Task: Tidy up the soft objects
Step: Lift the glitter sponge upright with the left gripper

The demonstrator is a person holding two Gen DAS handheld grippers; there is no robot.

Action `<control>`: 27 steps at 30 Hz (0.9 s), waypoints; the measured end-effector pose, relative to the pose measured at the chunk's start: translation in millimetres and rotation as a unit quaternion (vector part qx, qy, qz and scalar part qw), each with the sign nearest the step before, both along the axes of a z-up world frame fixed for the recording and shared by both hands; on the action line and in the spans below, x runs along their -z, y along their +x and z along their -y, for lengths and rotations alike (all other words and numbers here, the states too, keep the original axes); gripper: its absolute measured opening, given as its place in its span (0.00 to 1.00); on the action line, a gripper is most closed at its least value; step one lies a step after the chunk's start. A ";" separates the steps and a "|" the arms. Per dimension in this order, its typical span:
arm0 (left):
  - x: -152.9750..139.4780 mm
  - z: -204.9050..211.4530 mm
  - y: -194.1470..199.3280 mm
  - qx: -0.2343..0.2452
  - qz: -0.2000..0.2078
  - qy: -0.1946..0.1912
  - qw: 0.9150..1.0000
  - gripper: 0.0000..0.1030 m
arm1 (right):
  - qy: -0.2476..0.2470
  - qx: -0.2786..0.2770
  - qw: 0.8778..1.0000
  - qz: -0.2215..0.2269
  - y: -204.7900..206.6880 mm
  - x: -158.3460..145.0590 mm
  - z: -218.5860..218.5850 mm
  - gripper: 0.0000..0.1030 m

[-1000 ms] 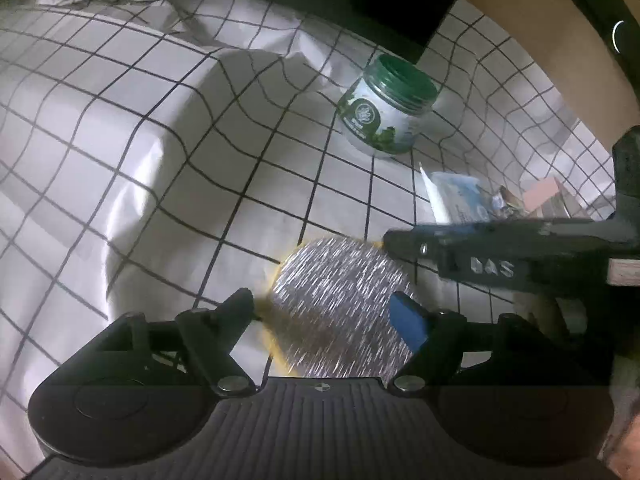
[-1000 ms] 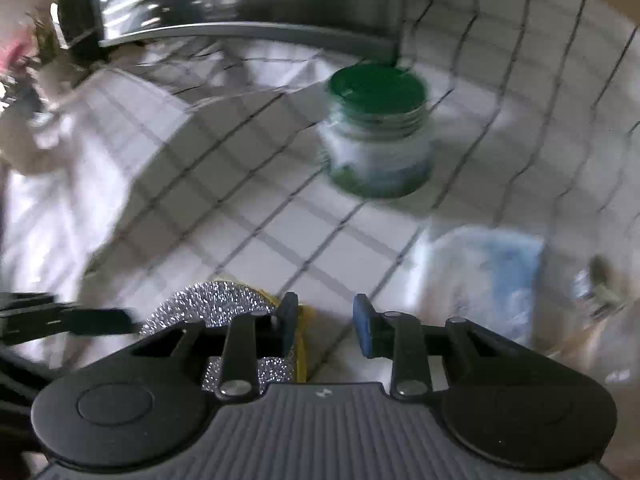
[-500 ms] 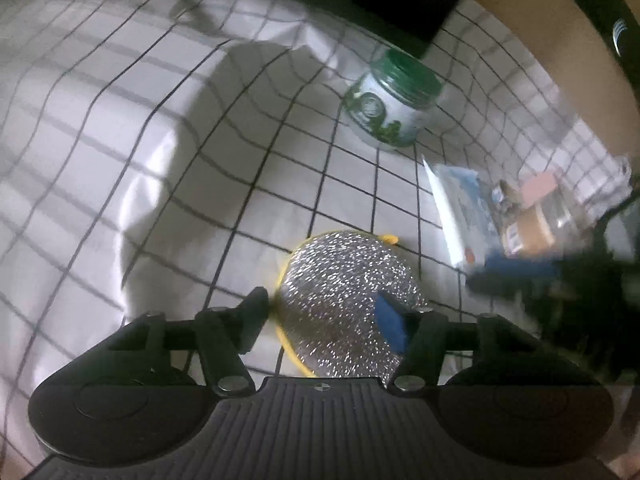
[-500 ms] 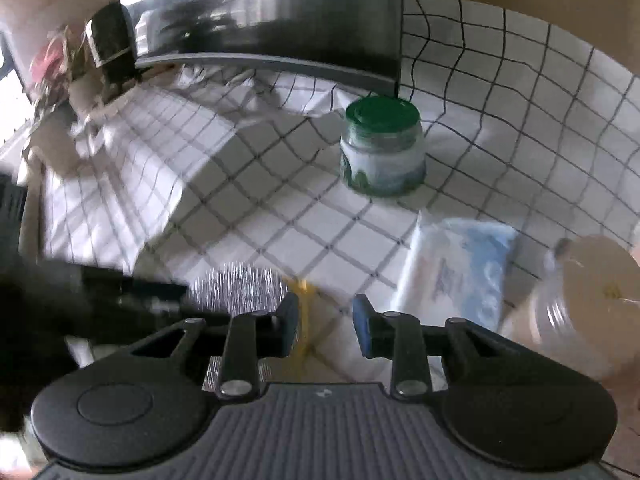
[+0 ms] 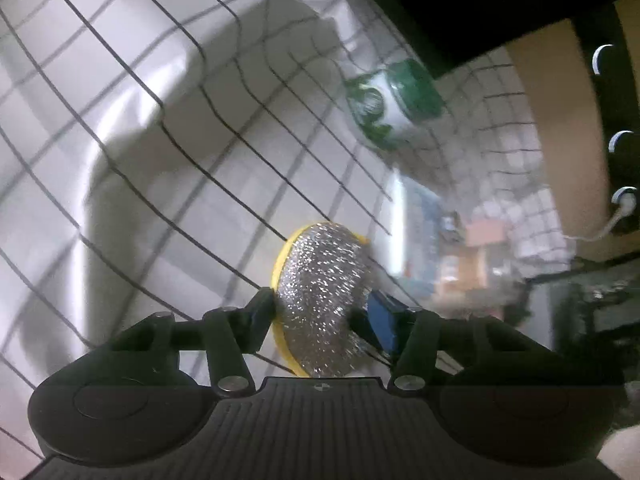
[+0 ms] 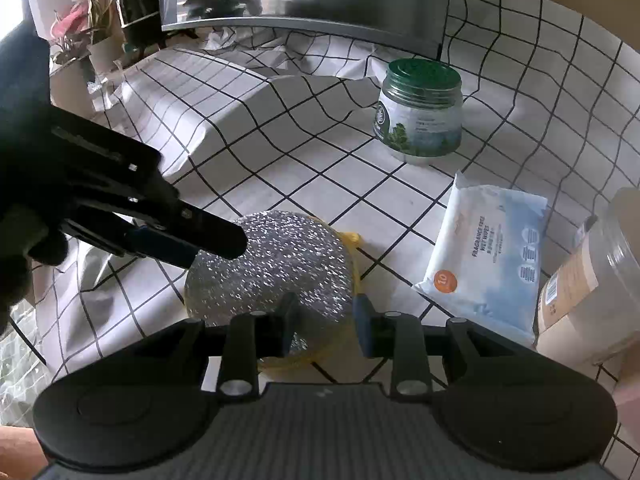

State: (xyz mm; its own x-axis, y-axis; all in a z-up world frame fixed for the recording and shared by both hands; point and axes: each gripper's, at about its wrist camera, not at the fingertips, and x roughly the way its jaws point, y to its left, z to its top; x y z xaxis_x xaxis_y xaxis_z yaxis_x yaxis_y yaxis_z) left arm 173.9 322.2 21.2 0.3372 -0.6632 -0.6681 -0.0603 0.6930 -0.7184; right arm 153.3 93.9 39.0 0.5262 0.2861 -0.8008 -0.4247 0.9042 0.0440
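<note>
A round silver scrub sponge (image 5: 320, 300) with a yellow rim sits between the fingers of my left gripper (image 5: 320, 312), which is shut on it and holds it tilted above the checked cloth. In the right wrist view the same sponge (image 6: 276, 264) shows with the left gripper's fingers (image 6: 192, 240) clamped on its left edge. My right gripper (image 6: 324, 316) hovers just in front of the sponge, jaws a little apart and empty.
A green-lidded jar (image 6: 418, 112) stands at the back. A pack of wet wipes (image 6: 488, 252) lies to the right, beside a clear plastic container (image 6: 588, 280). A raised box shape under the cloth (image 6: 224, 96) fills the left. Plants (image 6: 92, 20) stand far left.
My left gripper has closed on the sponge and tilted it up off the cloth. My right gripper has pulled back from the jar toward the sponge.
</note>
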 end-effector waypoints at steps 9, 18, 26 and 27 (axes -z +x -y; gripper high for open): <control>-12.4 10.4 1.1 0.044 0.024 -0.095 0.994 0.23 | 0.036 0.025 0.999 0.003 -4.6 -6.4 31.7 0.29; -17.0 66.4 11.8 0.090 0.030 -0.004 0.995 0.24 | 0.059 0.053 0.997 -0.002 -14.2 -6.9 61.4 0.29; -20.6 88.7 10.5 0.075 0.071 0.062 0.993 0.17 | 0.045 0.066 0.997 0.003 -21.5 -7.2 73.7 0.29; -22.1 87.4 9.9 0.069 0.077 0.063 0.993 0.17 | 0.037 0.069 0.997 0.016 -23.2 -11.0 73.6 0.29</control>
